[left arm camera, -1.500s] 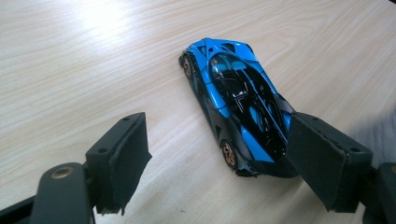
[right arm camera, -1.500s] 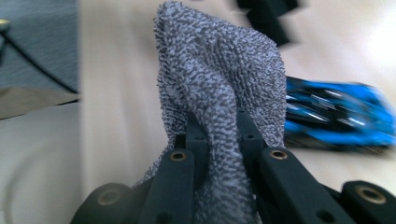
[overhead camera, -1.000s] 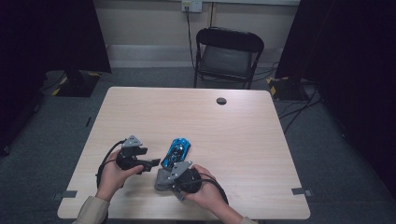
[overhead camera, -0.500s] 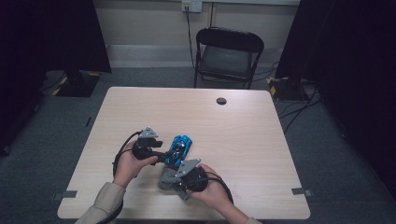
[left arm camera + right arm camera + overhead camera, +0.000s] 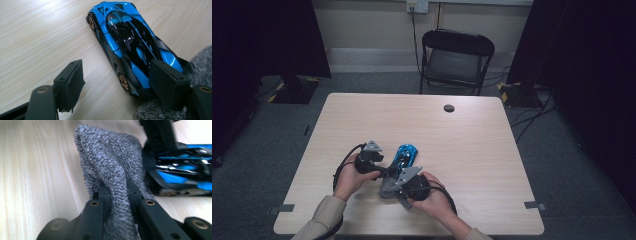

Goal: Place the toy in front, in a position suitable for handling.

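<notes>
A shiny blue and black toy car (image 5: 405, 155) (image 5: 125, 37) lies on the light wood table (image 5: 492, 165), nose pointing away from me. My left gripper (image 5: 387, 172) (image 5: 118, 73) straddles its rear: one pad (image 5: 71, 82) stands on the table apart from the car, the other (image 5: 166, 83) sits over the tail. Its jaws have just been opening, with the car's rear between them. My right gripper (image 5: 392, 188) (image 5: 117, 187) is shut on a speckled grey cloth (image 5: 110, 155) (image 5: 200, 62), which rests against the back of the car (image 5: 180, 172).
A black folding chair (image 5: 457, 55) stands beyond the table's far edge. A small round black cap (image 5: 449, 108) is set into the tabletop near that edge. Both gripper cables loop near my hands at the front edge.
My left hand has moved right, from beside the car up to its rear. The right gripper with the cloth has stayed about where it was.
</notes>
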{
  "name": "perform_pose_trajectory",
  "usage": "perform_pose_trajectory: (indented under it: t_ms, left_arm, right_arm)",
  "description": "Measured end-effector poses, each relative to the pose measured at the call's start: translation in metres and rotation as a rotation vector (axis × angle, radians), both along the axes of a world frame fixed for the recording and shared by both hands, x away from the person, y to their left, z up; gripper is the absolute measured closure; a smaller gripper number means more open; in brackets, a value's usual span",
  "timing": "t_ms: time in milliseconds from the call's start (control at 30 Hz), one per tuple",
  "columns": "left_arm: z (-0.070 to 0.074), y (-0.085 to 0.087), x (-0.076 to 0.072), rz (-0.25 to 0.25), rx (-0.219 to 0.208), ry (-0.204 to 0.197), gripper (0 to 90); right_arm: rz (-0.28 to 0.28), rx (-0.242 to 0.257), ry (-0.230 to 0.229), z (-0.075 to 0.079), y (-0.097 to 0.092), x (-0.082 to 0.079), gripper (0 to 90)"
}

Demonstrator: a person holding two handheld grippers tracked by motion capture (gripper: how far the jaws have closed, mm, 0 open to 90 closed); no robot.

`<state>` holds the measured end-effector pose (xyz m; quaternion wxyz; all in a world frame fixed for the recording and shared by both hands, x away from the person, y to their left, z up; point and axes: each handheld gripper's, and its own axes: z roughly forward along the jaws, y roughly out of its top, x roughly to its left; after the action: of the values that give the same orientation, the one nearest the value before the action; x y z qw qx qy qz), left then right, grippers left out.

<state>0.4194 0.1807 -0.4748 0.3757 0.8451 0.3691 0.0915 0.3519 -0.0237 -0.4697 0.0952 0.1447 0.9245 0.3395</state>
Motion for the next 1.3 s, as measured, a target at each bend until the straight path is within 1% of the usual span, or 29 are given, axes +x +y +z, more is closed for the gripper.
perform_pose_trajectory:
  t_ms: [100, 133, 167, 233, 267, 367, 433, 500, 567, 600, 633, 667, 733, 767, 800, 867, 933, 1000, 1033, 1133, 1233, 1300]
  left_arm:
    - [0.0, -0.001, -0.001, -0.002, -0.003, -0.015, 28.1]
    - [0.0, -0.001, -0.001, -0.007, 0.005, -0.025, 28.4]
    - [0.0, -0.002, -0.002, 0.0, -0.002, -0.028, 28.5]
    - [0.0, -0.002, -0.002, -0.006, 0.003, -0.032, 29.4]
    - [0.001, -0.002, -0.002, -0.006, 0.012, -0.037, 29.9]
    - [0.001, -0.003, -0.003, -0.004, 0.013, -0.039, 30.0]
    - [0.001, -0.003, -0.003, -0.004, 0.019, -0.042, 30.0]
    - [0.0, -0.003, -0.003, 0.011, 0.003, -0.029, 30.0]
    - [0.0, -0.003, -0.004, 0.019, -0.005, -0.028, 29.8]
    - [0.0, -0.002, -0.004, 0.012, 0.001, -0.028, 29.8]
    - [-0.001, -0.002, -0.004, 0.016, -0.008, -0.021, 29.8]
    - [-0.001, -0.001, -0.004, 0.018, -0.004, -0.02, 29.6]
    - [-0.001, -0.001, -0.005, 0.021, -0.01, -0.023, 29.2]
    - [-0.002, -0.001, -0.005, 0.021, -0.015, -0.028, 29.2]
    - [-0.002, 0.0, -0.005, 0.019, -0.014, -0.028, 29.2]
    - [-0.002, 0.0, -0.005, 0.013, -0.011, -0.031, 29.2]
    - [-0.002, 0.0, -0.005, 0.012, -0.013, -0.033, 29.6]
    - [-0.002, 0.0, -0.005, 0.02, -0.017, -0.029, 29.6]
    - [-0.002, -0.001, -0.005, 0.018, -0.011, -0.03, 29.6]
    - [-0.001, -0.001, -0.005, 0.011, 0.001, -0.036, 30.5]
    - [-0.001, -0.001, -0.006, 0.019, -0.016, -0.027, 31.3]
    - [-0.002, -0.001, -0.006, 0.019, -0.019, -0.025, 31.3]
  right_arm:
    - [-0.002, -0.019, -0.013, 0.003, -0.006, 0.0, 79.1]
    - [-0.004, -0.033, -0.023, 0.005, -0.009, 0.0, 79.1]
    - [-0.006, -0.042, -0.03, 0.006, -0.012, 0.0, 79.1]
    - [-0.019, -0.04, -0.027, 0.007, -0.019, 0.0, 79.2]
    - [-0.025, -0.043, -0.027, 0.007, -0.023, 0.001, 79.2]
    - [-0.044, -0.042, -0.019, 0.007, -0.035, 0.001, 79.3]
    - [-0.053, -0.033, -0.005, 0.006, -0.041, 0.001, 79.3]
    - [-0.046, -0.027, 0.008, 0.006, -0.044, 0.0, 79.4]
    - [-0.014, -0.011, 0.004, 0.008, -0.038, -0.006, 79.4]
    - [0.008, -0.01, -0.002, 0.009, -0.031, -0.009, 79.4]
    - [0.023, -0.008, -0.01, 0.01, -0.024, -0.012, 79.4]
    - [0.038, -0.009, -0.015, 0.01, -0.019, -0.013, 79.4]
    - [0.056, -0.018, -0.042, 0.009, -0.004, -0.015, 79.4]
    - [0.054, -0.026, -0.05, 0.008, 0.001, -0.015, 79.4]
    - [0.044, -0.031, -0.082, 0.006, 0.008, -0.013, 79.4]
    - [0.019, -0.036, -0.111, 0.001, 0.013, -0.009, 79.6]
    - [0.003, -0.041, -0.139, -0.002, 0.014, -0.008, 79.7]
    - [-0.009, -0.044, -0.158, -0.003, 0.013, -0.009, 79.9]
    - [-0.009, -0.049, -0.161, -0.002, 0.012, -0.009, 79.9]
    - [-0.021, -0.048, -0.156, 0.001, 0.006, -0.007, 79.9]
    - [-0.033, -0.045, -0.147, 0.004, -0.003, -0.005, 79.9]
    - [-0.043, -0.047, -0.137, 0.004, -0.009, -0.005, 79.9]
